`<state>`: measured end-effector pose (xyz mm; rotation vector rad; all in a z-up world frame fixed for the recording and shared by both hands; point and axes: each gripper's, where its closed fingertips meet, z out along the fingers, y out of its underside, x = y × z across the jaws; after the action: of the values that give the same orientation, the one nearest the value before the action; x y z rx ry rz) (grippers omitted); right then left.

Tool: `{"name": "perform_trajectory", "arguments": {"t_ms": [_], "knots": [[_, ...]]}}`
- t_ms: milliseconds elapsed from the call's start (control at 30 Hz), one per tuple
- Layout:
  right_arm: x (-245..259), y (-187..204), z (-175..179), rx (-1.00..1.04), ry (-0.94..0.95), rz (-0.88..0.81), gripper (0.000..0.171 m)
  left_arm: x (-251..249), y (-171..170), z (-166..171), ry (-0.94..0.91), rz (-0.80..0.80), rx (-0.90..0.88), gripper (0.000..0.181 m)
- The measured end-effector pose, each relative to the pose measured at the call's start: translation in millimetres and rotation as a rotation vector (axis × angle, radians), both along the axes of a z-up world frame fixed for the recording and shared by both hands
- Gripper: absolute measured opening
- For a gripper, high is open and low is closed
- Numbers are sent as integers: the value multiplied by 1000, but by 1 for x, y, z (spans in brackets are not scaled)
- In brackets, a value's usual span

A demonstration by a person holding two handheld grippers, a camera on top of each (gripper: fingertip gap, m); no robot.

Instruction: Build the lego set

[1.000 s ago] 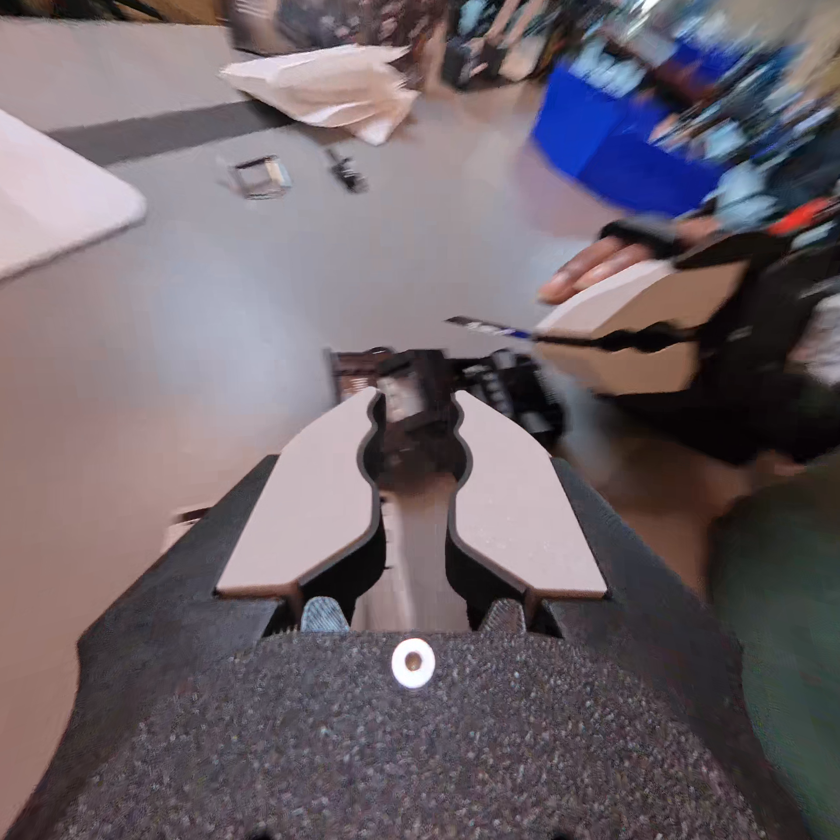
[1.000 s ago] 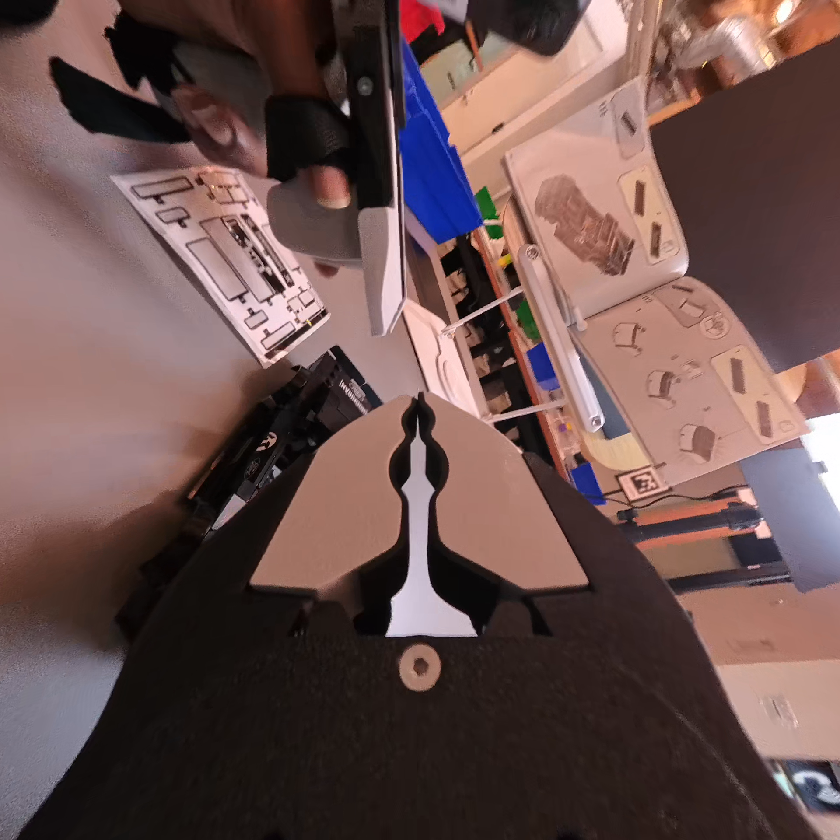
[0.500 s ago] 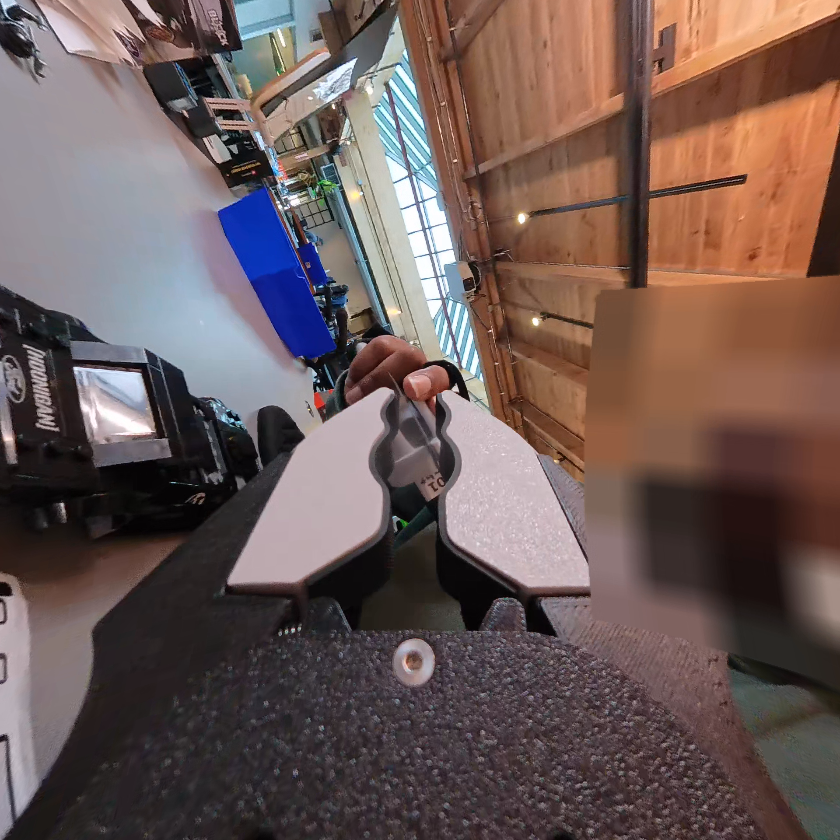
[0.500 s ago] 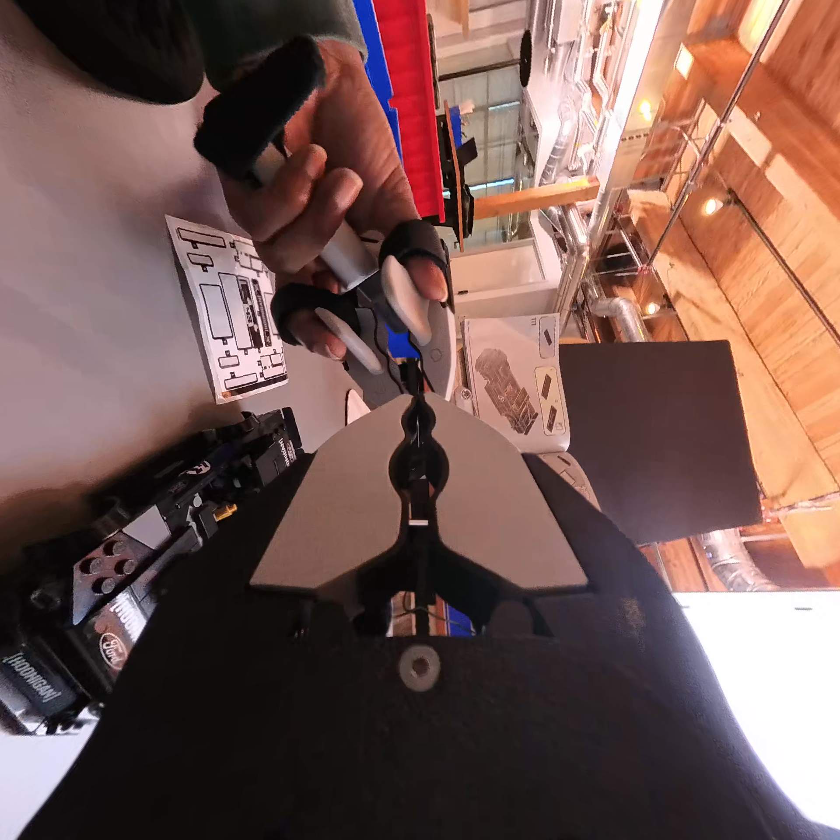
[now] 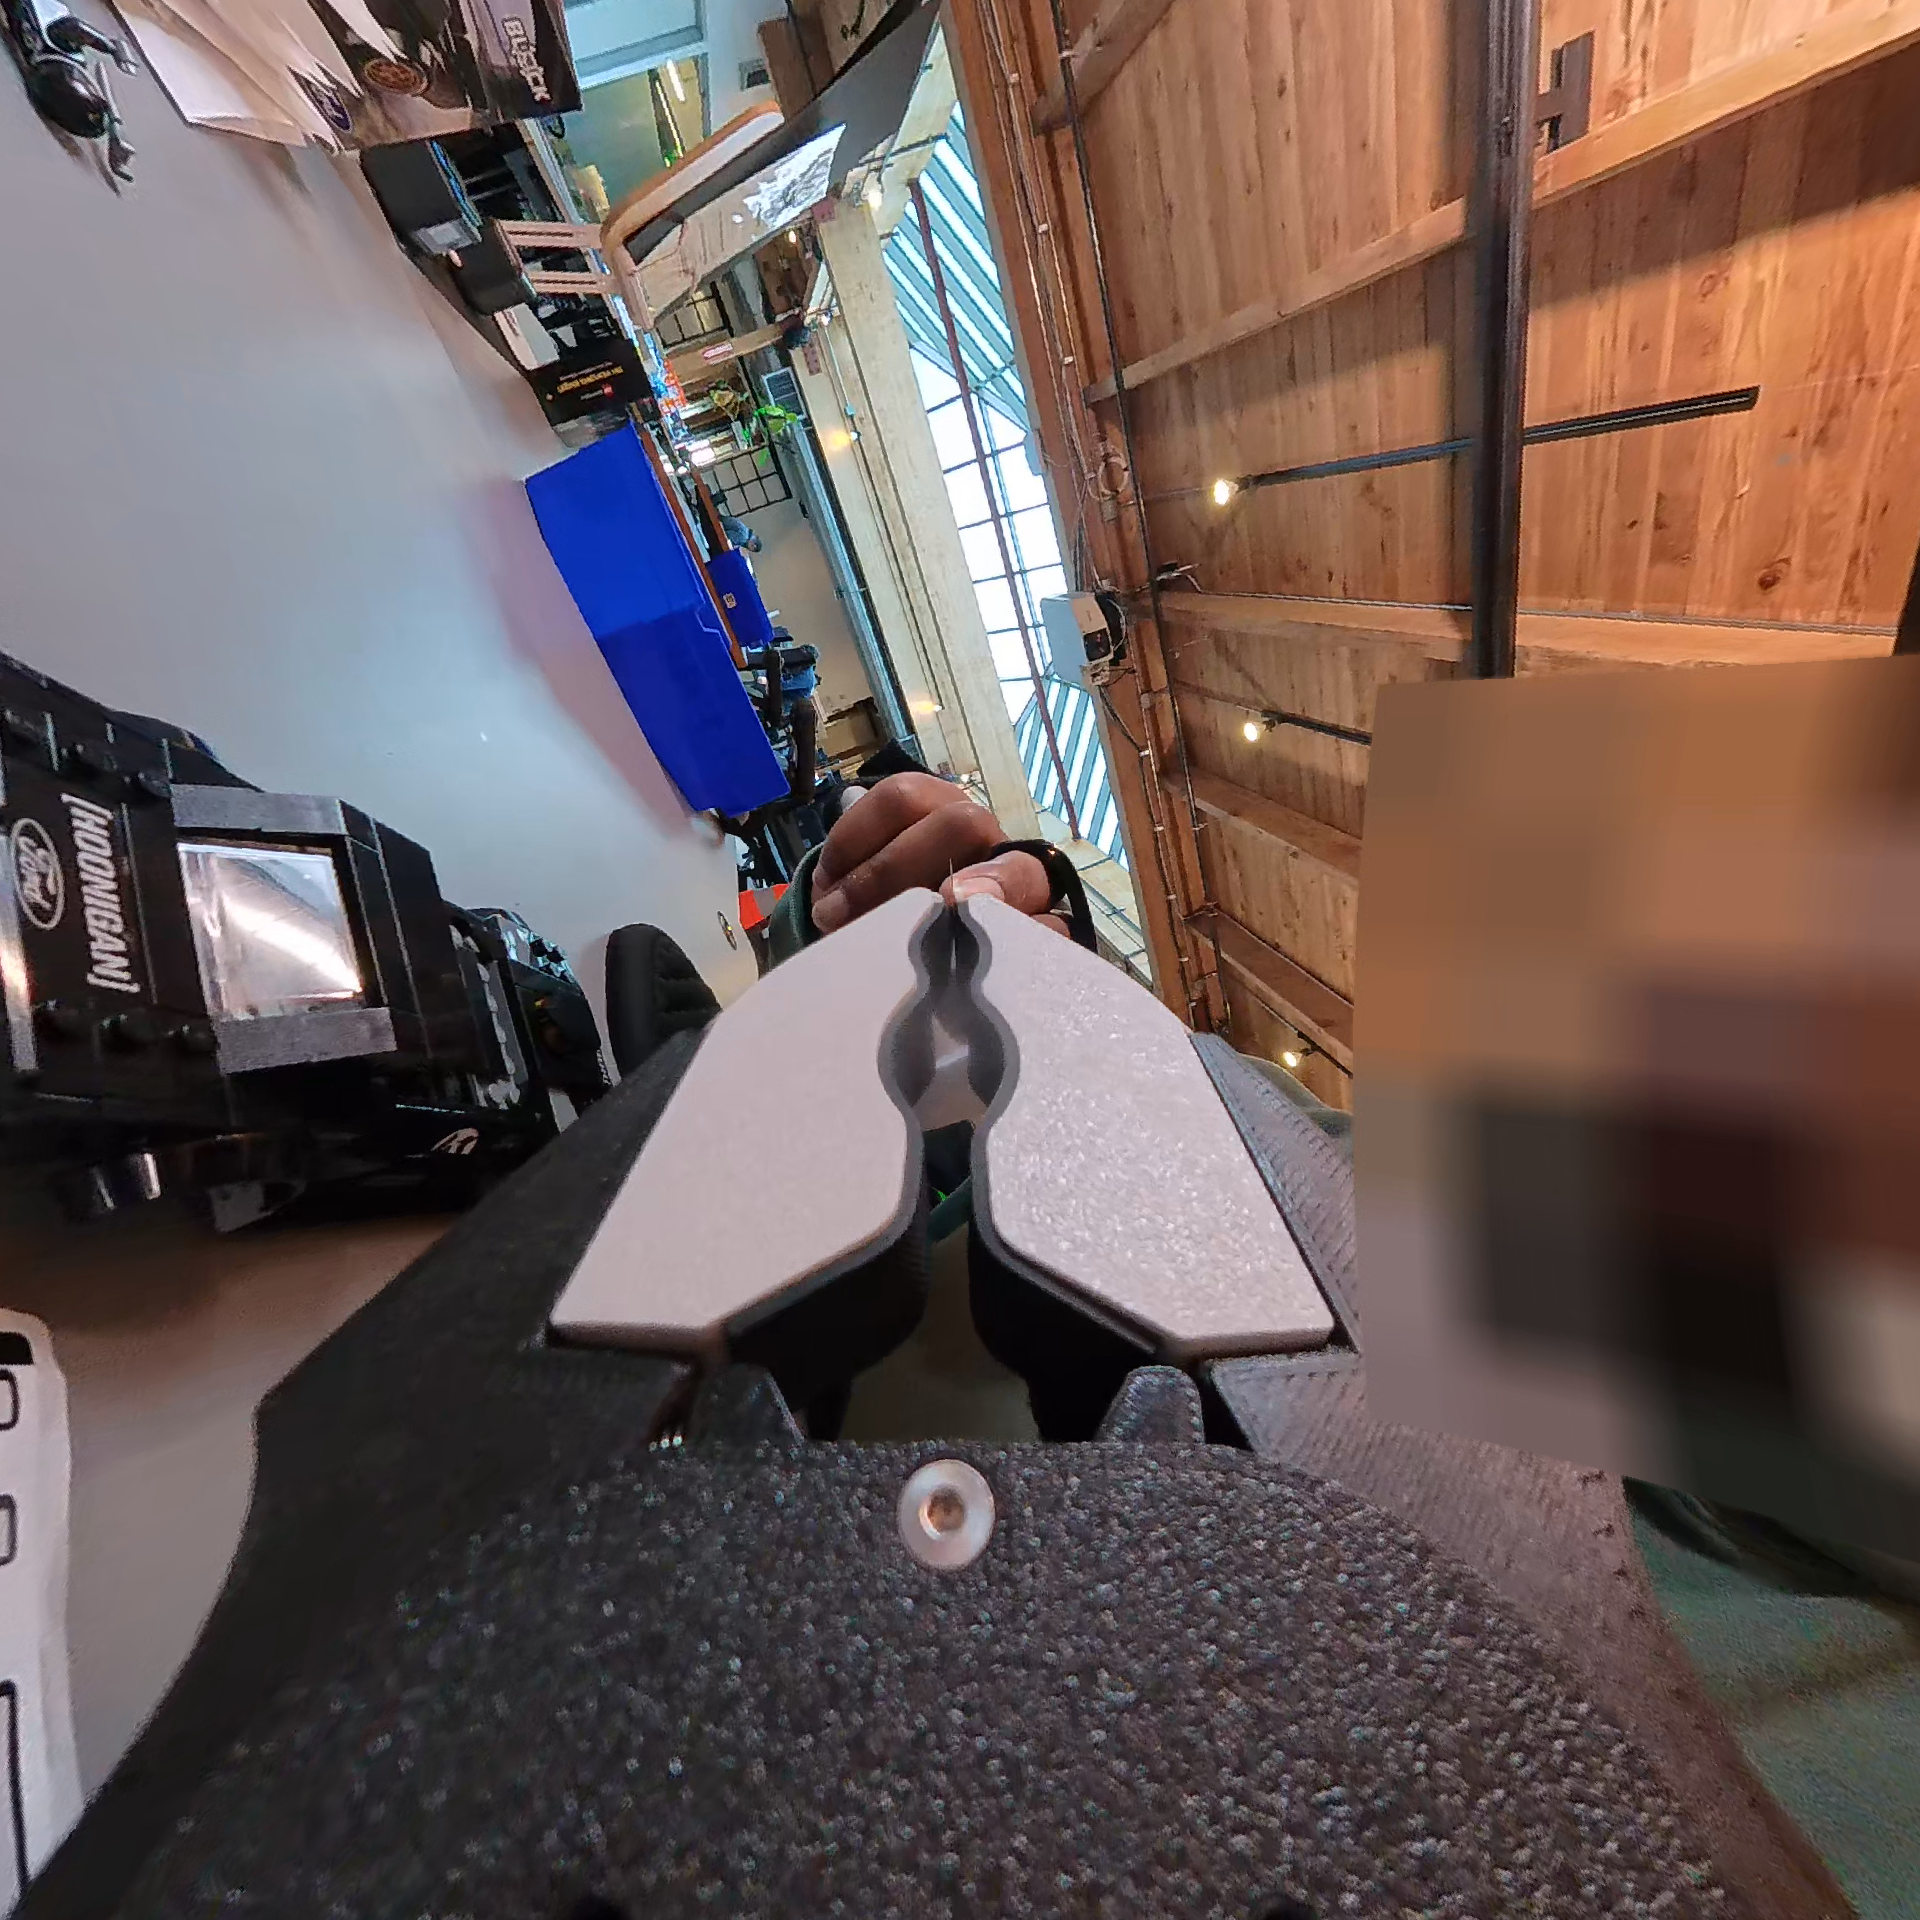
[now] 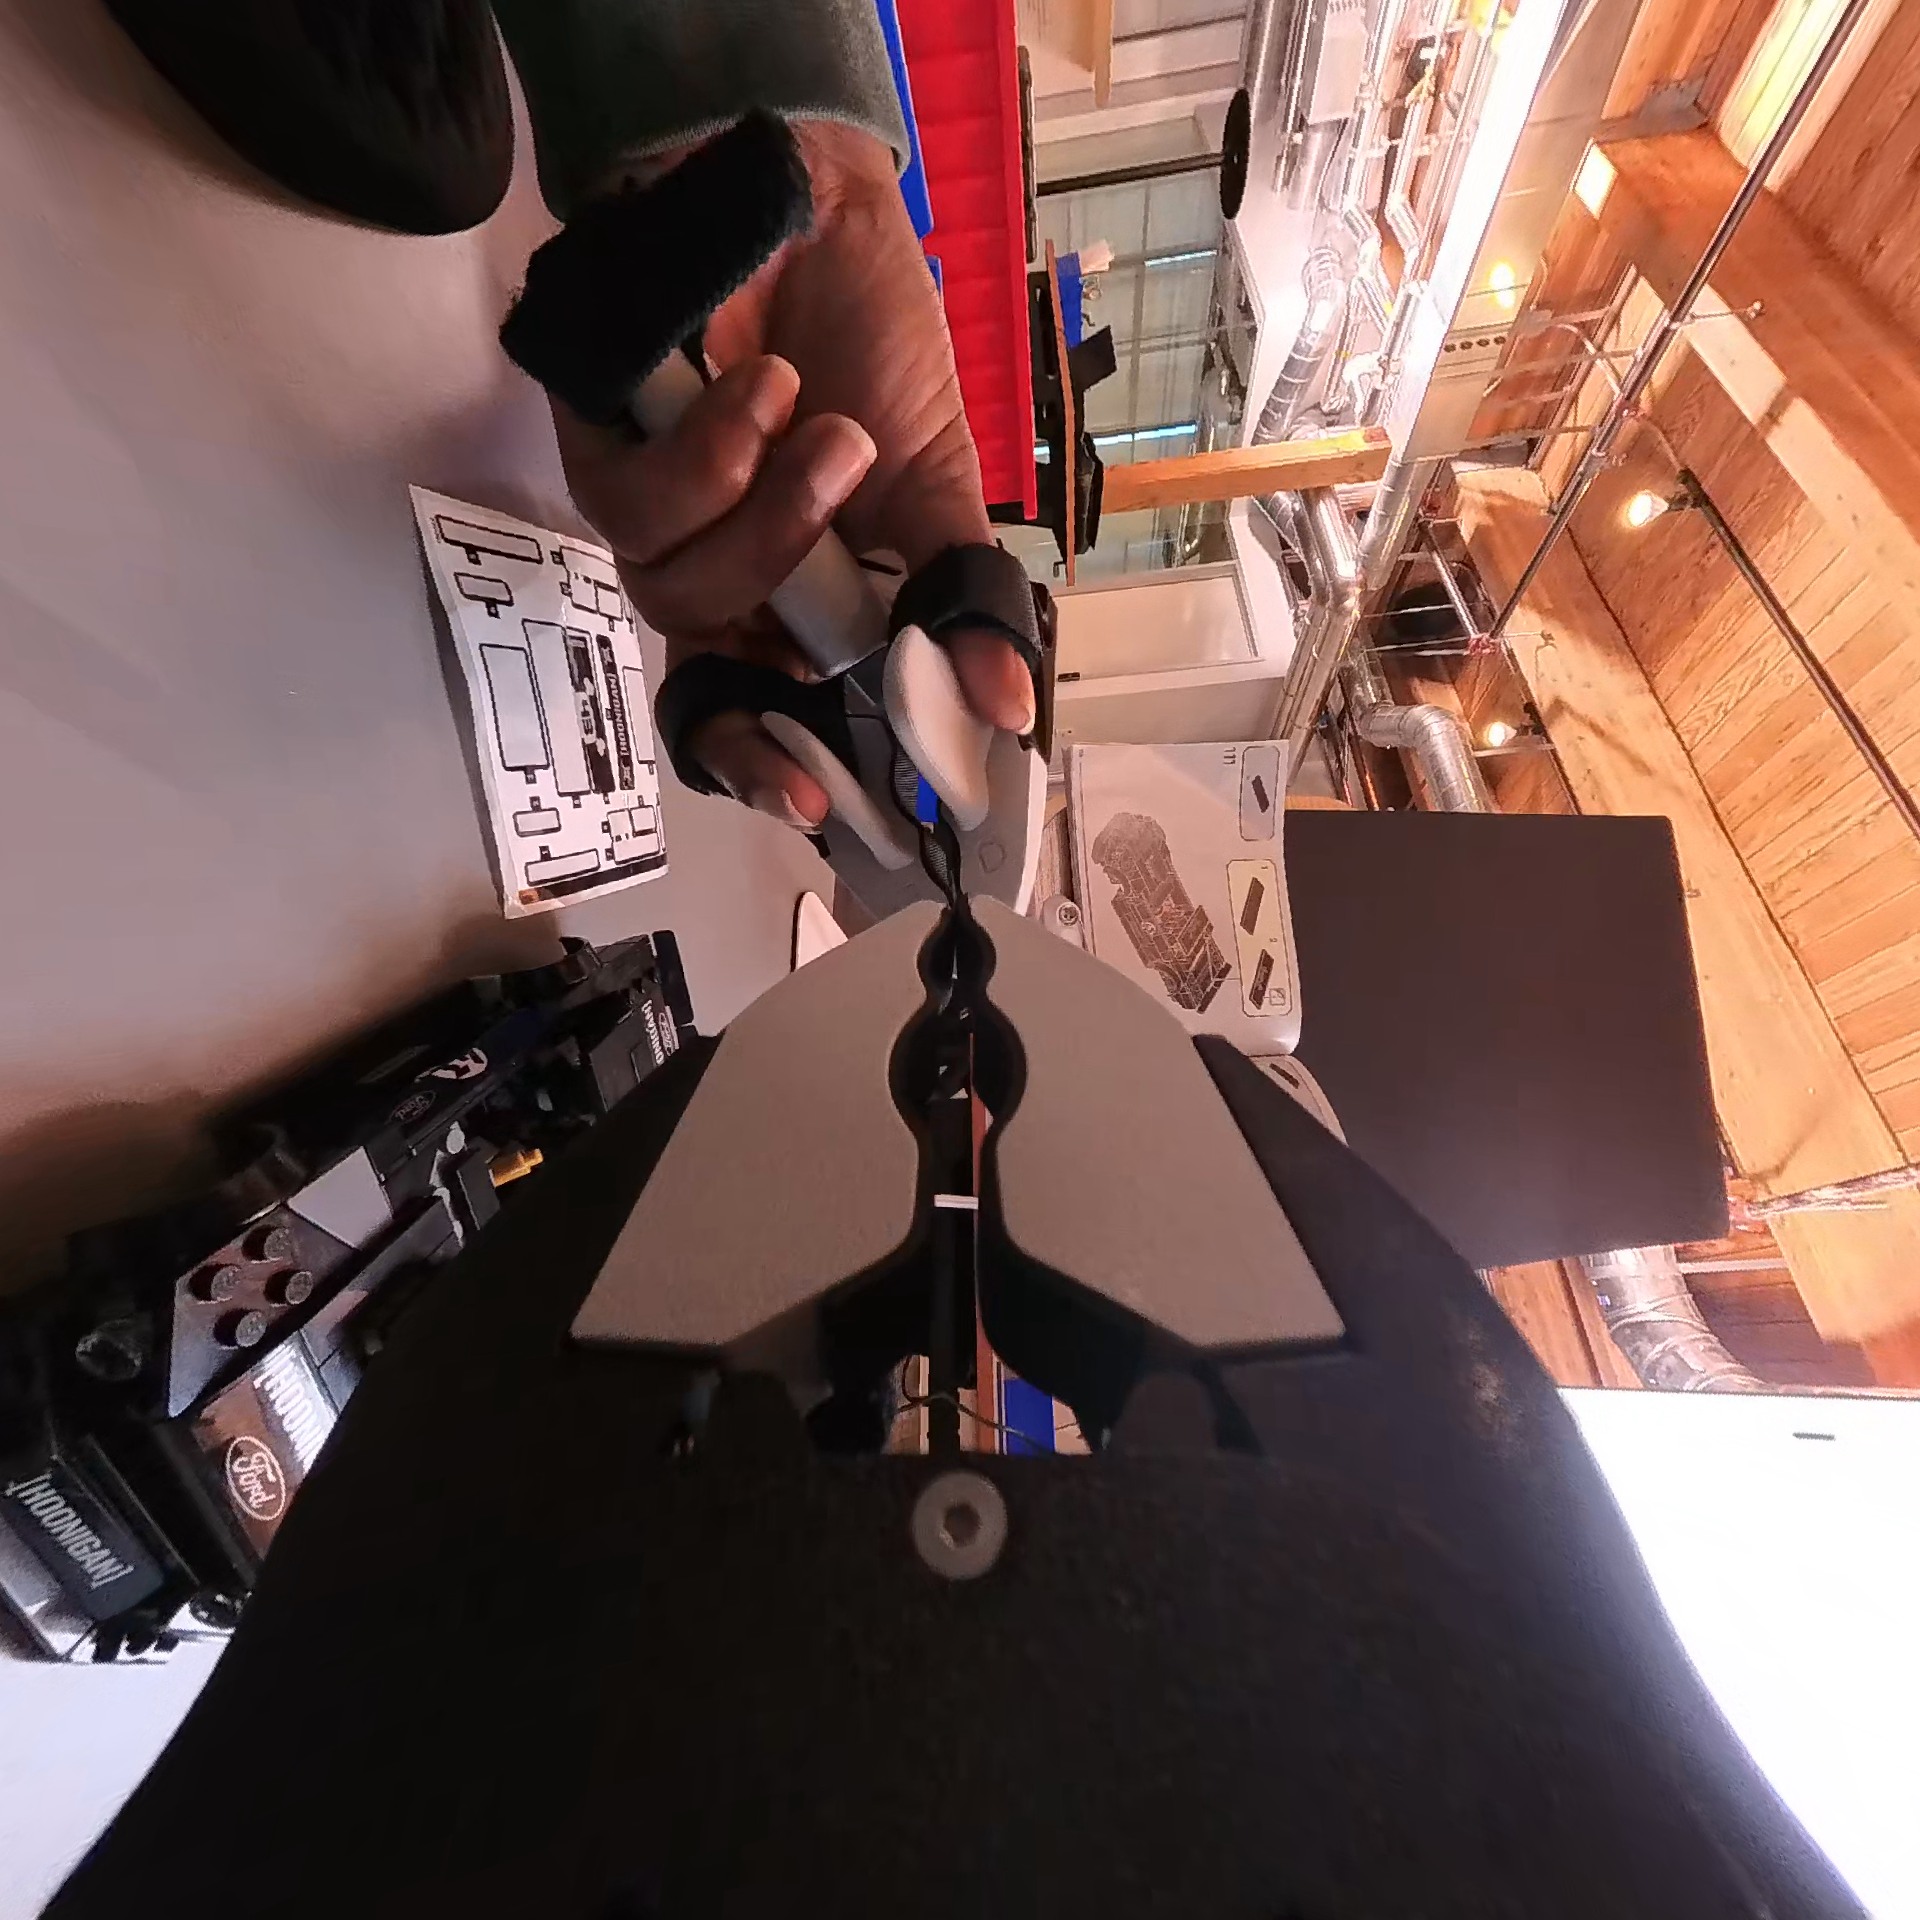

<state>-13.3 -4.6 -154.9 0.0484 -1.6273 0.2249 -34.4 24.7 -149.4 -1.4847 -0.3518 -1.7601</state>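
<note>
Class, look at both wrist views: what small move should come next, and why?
Probably open the right gripper: the left gripper also looks shut on the thin dark strip, so it could carry it alone to the black lego car.

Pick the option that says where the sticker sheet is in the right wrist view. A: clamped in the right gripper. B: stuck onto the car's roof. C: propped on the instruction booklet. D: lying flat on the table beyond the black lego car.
D: the sticker sheet lies flat on the table, past the black lego car and apart from it.
</note>
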Motion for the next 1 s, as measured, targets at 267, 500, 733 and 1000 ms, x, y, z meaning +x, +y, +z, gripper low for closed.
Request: {"name": "perform_trajectory", "arguments": {"t_ms": [267, 500, 733, 1000], "knots": [[-6, 16, 4, -198, -27, -87, 16, -8, 5, 4, 46, 125, 54, 0], [-9, 24, 4, -614, -133, -132, 54, -23, 8, 8, 79, 266, 121, 0], [-14, 28, 16, -1790, -559, 70, 35, -36, 2, 24, 49, 437, 251, 0], [-24, 32, 18, -2148, -607, 143, 13, -30, 1, 30, 104, 489, 303, 0]]}}
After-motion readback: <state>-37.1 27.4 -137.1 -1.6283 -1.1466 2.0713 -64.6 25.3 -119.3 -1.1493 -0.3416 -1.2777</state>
